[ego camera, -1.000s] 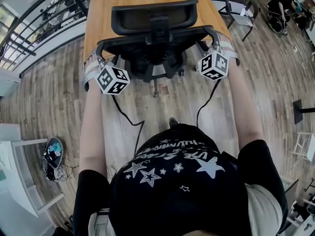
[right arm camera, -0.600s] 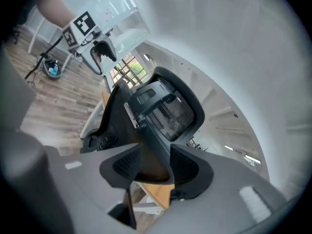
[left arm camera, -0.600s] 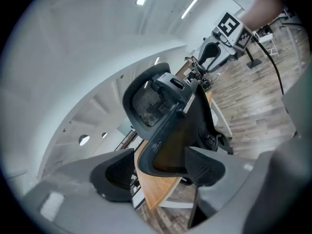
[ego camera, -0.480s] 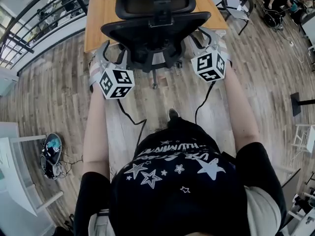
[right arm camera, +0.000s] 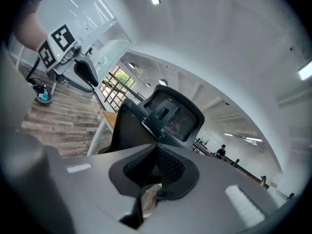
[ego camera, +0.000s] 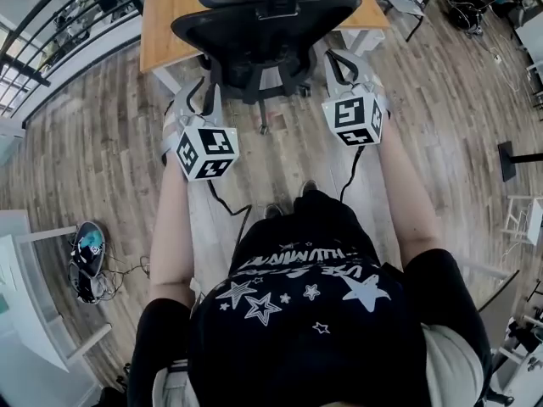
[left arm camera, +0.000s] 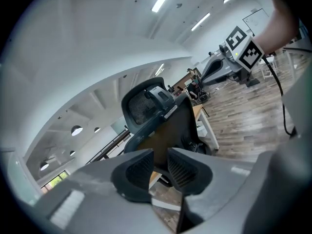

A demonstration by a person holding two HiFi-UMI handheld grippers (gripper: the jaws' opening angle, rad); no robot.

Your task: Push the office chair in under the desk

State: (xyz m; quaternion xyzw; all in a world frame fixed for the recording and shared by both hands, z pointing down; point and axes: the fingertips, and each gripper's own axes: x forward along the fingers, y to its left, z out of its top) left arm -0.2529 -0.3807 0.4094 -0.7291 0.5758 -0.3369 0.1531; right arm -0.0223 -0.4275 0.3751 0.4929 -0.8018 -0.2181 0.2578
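1. The left gripper [left arm camera: 160, 155] has its jaws a narrow gap apart and closing. Nothing is between them; the chair [ego camera: 267, 19] shows through the gap, farther off.
2. The right gripper [right arm camera: 155, 152] has its jaws pressed together and holds nothing. The chair's back rises just beyond them.
3. Each gripper carries a marker cube: the left cube [ego camera: 206, 151] sits nearer the person than the right cube [ego camera: 355, 119].
4. Both bare forearms reach straight ahead, roughly parallel: the left forearm [ego camera: 170, 227] toward the chair's left side and the right forearm [ego camera: 407, 193] toward its right. A black cable [ego camera: 225, 202] trails back from the left gripper toward the person.
5. The grippers flank the chair, their tips near its sides. No view shows either one touching it.
6. The chair stands at the near edge of the wooden tabletop [ego camera: 165, 24], with its back toward the person and its headrest over the wood. The back hides the seat.
7. A wood-plank floor [ego camera: 85, 159] spreads around, with a small bundle of gear [ego camera: 85, 261] lying well to the left.
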